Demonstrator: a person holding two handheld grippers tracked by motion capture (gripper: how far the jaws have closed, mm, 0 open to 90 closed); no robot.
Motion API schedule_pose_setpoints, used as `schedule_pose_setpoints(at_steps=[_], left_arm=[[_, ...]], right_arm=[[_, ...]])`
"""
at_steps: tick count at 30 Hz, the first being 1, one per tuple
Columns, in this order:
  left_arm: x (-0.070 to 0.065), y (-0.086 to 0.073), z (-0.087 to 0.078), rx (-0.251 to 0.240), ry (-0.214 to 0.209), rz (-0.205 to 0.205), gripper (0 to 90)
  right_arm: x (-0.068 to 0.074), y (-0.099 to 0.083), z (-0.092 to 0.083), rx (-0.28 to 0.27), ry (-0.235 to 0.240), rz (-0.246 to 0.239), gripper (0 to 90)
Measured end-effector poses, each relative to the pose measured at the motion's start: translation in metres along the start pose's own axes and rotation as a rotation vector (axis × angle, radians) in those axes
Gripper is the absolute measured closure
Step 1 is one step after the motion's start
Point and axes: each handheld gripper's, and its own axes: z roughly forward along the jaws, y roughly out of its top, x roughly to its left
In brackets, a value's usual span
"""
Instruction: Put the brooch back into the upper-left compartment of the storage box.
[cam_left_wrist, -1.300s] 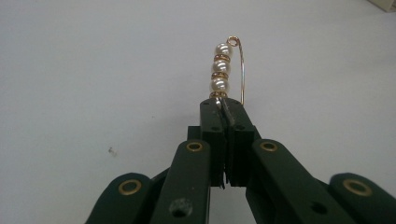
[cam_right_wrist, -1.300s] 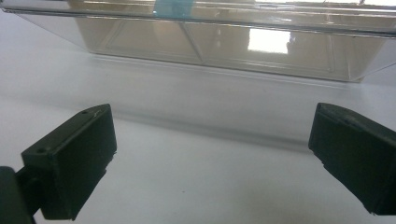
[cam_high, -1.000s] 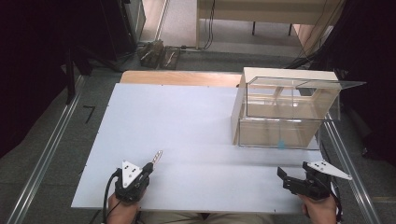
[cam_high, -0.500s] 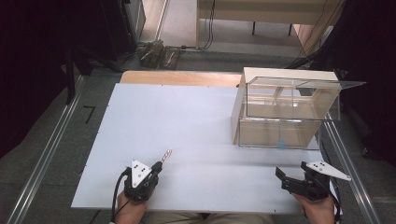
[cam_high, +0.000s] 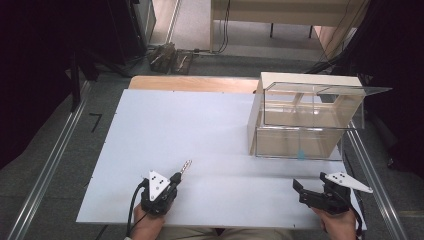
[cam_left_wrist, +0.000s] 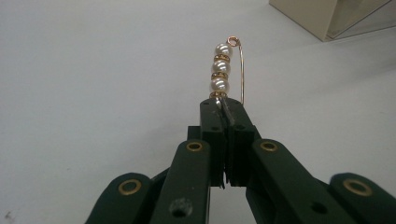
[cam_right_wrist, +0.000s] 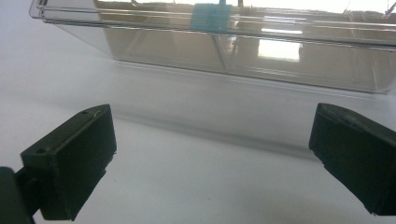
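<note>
Left gripper (cam_left_wrist: 225, 109): jaws pressed together, clamping the lower end of a gold-wire pin strung with white pearls and gold spacer beads (cam_left_wrist: 221, 70). The pin projects beyond the jaw tips, above the white table surface (cam_high: 200, 130); whether its far tip touches the surface cannot be told from the high view. Right gripper (cam_right_wrist: 210, 154): jaws spread wide, nothing between them, facing the front wall of the clear plastic box with wooden frame (cam_high: 305, 120), near but apart from it. A small blue tab (cam_right_wrist: 210, 16) sits on that front.

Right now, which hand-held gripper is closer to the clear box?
The right hand-held gripper, just before the clear box. The left hand-held gripper is farther away, across the table.
</note>
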Motion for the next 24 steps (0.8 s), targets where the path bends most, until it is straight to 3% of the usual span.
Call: schedule_pose_setpoints(at_steps=[24], left_arm=[[-0.043, 0.005, 0.028, 0.004, -0.104, 0.039, 87.3]], right_arm=[[0.017, 0.003, 0.004, -0.01, 0.047, -0.04, 2.9]])
